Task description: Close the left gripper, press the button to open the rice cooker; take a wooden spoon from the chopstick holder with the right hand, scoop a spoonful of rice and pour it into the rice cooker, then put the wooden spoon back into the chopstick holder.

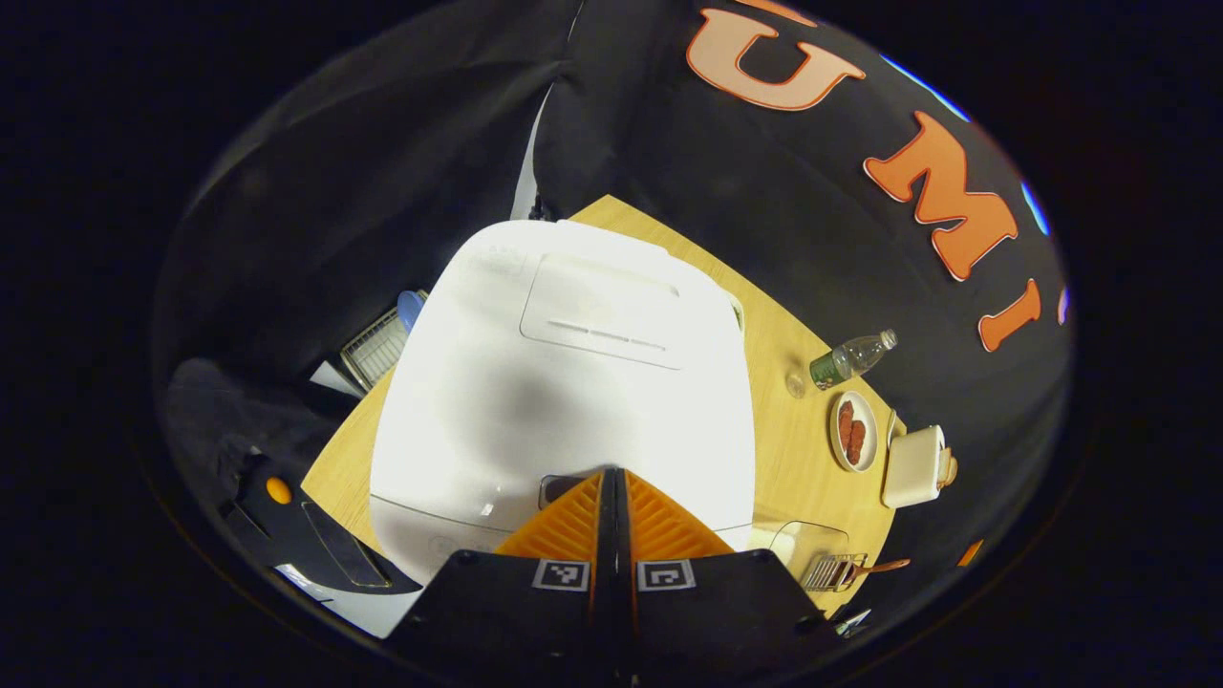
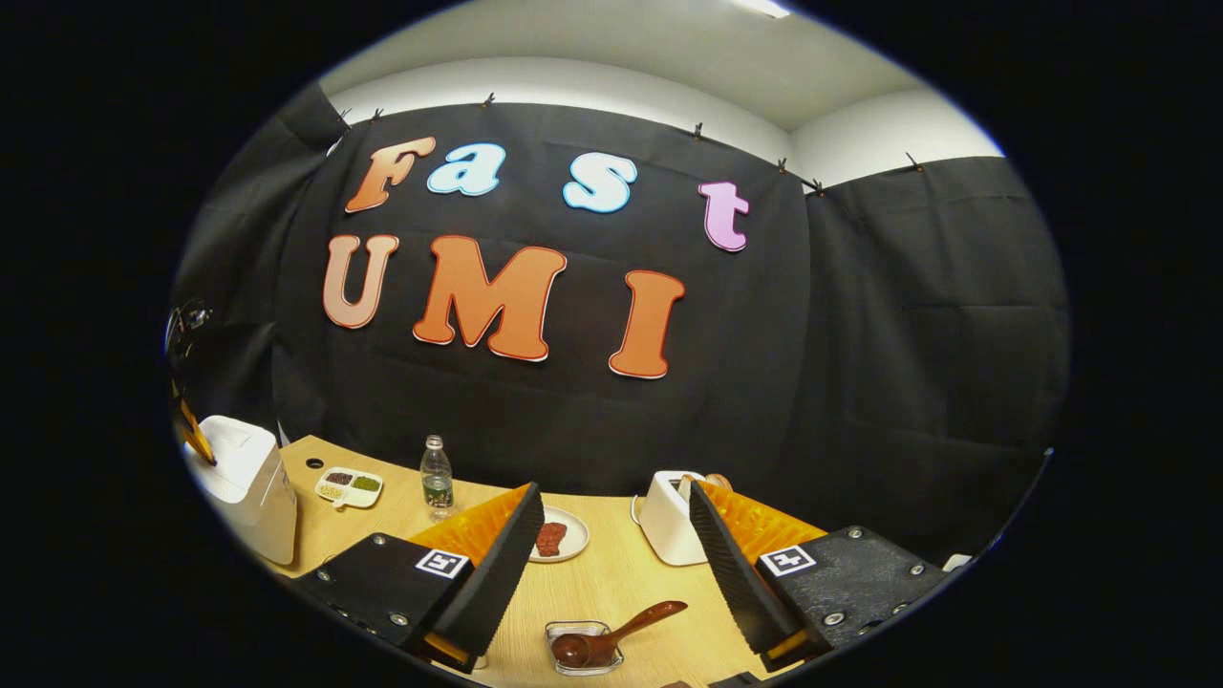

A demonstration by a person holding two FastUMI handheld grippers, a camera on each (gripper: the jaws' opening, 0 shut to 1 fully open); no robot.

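Note:
The white rice cooker point(image 1: 564, 382) stands close under my left gripper point(image 1: 611, 475) with its lid down. The left gripper is shut with nothing between its fingers, and its tips rest at the dark button point(image 1: 557, 489) on the cooker's front edge. In the right gripper view the cooker point(image 2: 248, 487) sits at the far left, and part of the left gripper point(image 2: 198, 438) hangs over it. My right gripper point(image 2: 612, 490) is open and empty above the table. Below it the brown wooden spoon point(image 2: 621, 631) lies with its bowl in the wire chopstick holder point(image 2: 581, 657). The holder point(image 1: 836, 571) also lies right of the cooker.
On the wooden table point(image 2: 621, 573) are a plate of dark red food point(image 2: 559, 537), a white toaster point(image 2: 667, 516), a plastic bottle point(image 2: 437, 476) and a divided dish of grains point(image 2: 349, 487). A clear container point(image 1: 807, 540) stands by the cooker. A rack point(image 1: 375, 346) sits beyond the table's far edge.

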